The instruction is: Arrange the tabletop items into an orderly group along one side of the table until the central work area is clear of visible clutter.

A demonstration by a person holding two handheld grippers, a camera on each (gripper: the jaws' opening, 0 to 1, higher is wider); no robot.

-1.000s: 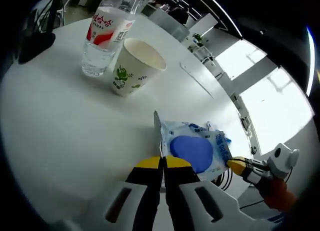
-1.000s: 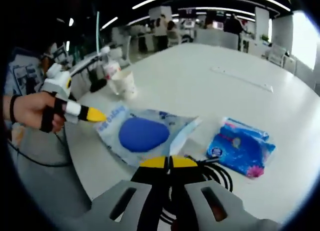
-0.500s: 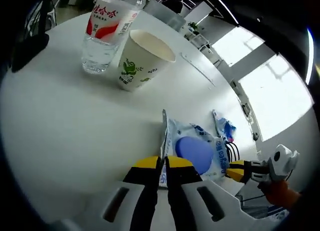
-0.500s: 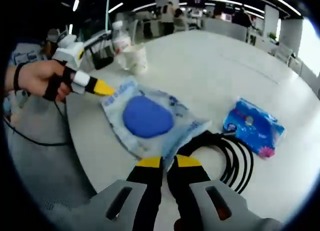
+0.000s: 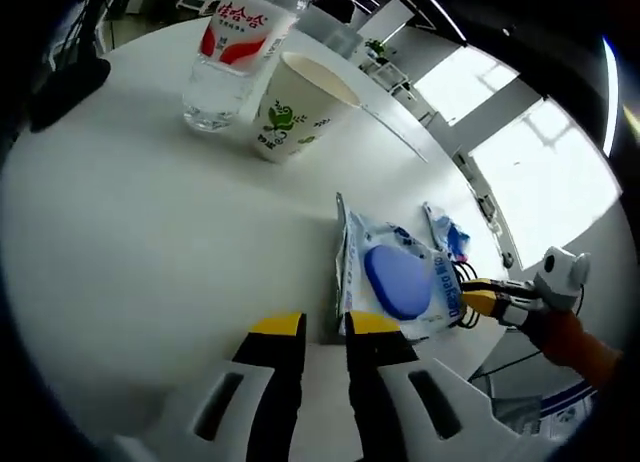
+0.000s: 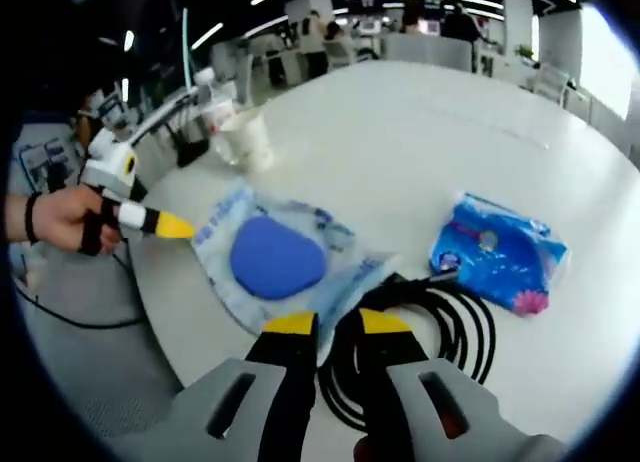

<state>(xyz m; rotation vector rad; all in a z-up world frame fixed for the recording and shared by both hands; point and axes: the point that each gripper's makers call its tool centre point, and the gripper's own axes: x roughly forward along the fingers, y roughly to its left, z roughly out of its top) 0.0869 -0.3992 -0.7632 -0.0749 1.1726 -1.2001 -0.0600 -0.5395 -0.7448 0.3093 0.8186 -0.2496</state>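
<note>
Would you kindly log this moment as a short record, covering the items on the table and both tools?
surface: white table
wipes pack: clear pouch with blue oval, near table edge
tissue packet: blue, beside the cable
cable: black coil, by right tool
paper cup: upright, next to water bottle
left tool: open, at the pouch edge
right tool: open, over pouch corner and cable

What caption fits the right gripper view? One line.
Open right gripper at clear packet, black cable coil and blue pack beside.
</note>
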